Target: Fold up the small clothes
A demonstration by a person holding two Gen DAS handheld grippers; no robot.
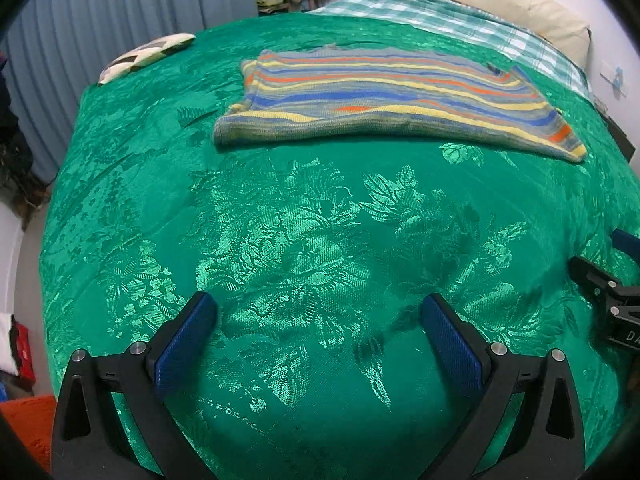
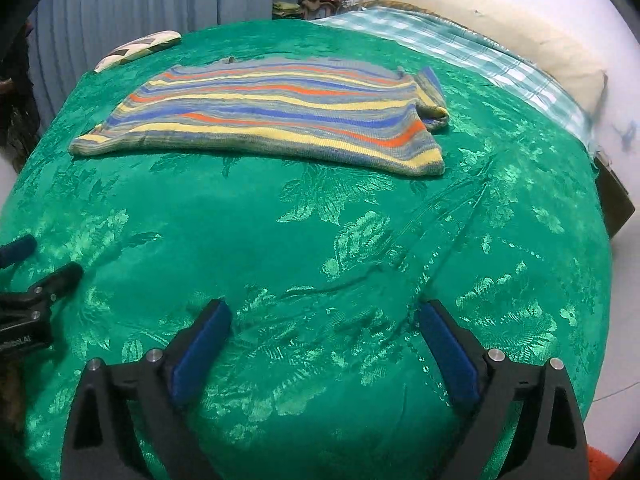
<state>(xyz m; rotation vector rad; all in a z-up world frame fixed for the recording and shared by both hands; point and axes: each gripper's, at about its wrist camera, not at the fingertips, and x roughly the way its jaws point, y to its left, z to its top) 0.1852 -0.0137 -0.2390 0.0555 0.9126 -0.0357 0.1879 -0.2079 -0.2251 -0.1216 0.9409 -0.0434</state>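
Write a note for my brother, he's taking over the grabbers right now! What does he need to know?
Left hand-held gripper: open, holding nothing, over bare bedspread.
Right hand-held gripper: open, holding nothing, also short of the clothing.
The striped sweater lies flat on the green bedspread, ahead of both. One sleeve looks turned in at its right end; the left end in the left wrist view looks doubled too.
Done: it seems partly folded.
Left: probably grip an end and fold it across into a smaller bundle.
A small patterned cushion sits at the far left, the pillow at the far right.

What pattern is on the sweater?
Wavy horizontal stripes of grey, blue, yellow and orange on the sweater; clearest in the right wrist view.
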